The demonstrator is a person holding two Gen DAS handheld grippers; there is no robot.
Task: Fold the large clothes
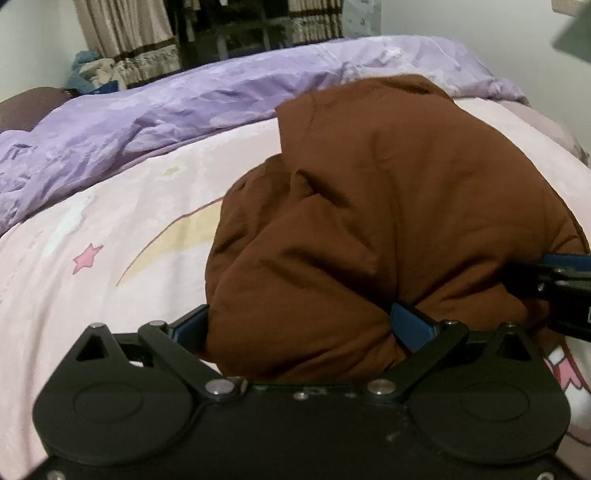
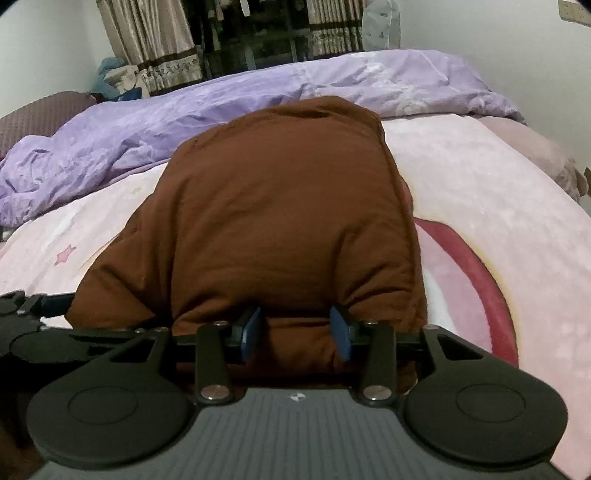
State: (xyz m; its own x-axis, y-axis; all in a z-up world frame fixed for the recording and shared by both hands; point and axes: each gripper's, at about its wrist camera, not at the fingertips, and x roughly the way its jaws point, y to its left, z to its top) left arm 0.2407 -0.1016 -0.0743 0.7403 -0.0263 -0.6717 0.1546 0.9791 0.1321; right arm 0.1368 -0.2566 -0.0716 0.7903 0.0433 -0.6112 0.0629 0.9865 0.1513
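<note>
A brown padded garment (image 1: 369, 206) lies bunched in a thick heap on the pink bed sheet (image 1: 110, 229). My left gripper (image 1: 301, 325) stands wide open around the heap's near left end, its blue pads (image 1: 410, 328) flanking the cloth. My right gripper (image 2: 295, 332) is shut on a fold at the near edge of the brown garment (image 2: 288, 206), and the cloth bulges out on both sides of its pads (image 2: 341, 332). Each gripper shows at the edge of the other's view: the right gripper (image 1: 550, 284) and the left gripper (image 2: 33, 310).
A crumpled purple duvet (image 1: 177, 107) lies across the far side of the bed. Beyond it are curtains (image 2: 147, 44) and a dark window (image 2: 258, 33). A brown cushion (image 2: 40, 114) sits at the far left. The pink sheet (image 2: 480, 184) is bare to the right of the garment.
</note>
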